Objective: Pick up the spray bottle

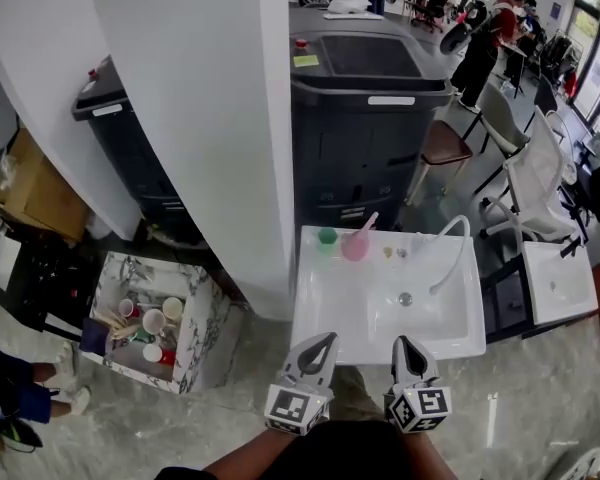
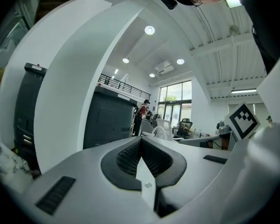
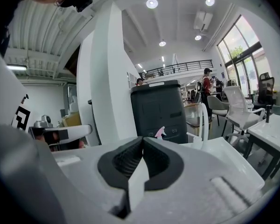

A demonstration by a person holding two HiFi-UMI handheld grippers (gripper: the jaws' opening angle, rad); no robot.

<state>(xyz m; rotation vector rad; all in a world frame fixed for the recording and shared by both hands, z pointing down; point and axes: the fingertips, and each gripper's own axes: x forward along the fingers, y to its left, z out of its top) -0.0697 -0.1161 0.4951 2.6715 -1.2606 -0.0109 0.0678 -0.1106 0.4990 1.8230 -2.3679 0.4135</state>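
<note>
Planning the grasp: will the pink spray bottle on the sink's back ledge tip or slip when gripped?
Probably light: the pink spray bottle looks small and plastic. Its round body may slip. Standing on the narrow sink ledge, a nudge could topple it.

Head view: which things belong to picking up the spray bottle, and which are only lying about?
Job: pink spray bottle on the white sink; left gripper and right gripper, both shut.
Lying about: green cup; marbled box of cups; dark bin; white chair.

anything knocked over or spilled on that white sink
Nothing stands out: the pink plastic spray bottle stands upright on the back ledge of the white sink, beside a green cup, and no spill shows.
</note>
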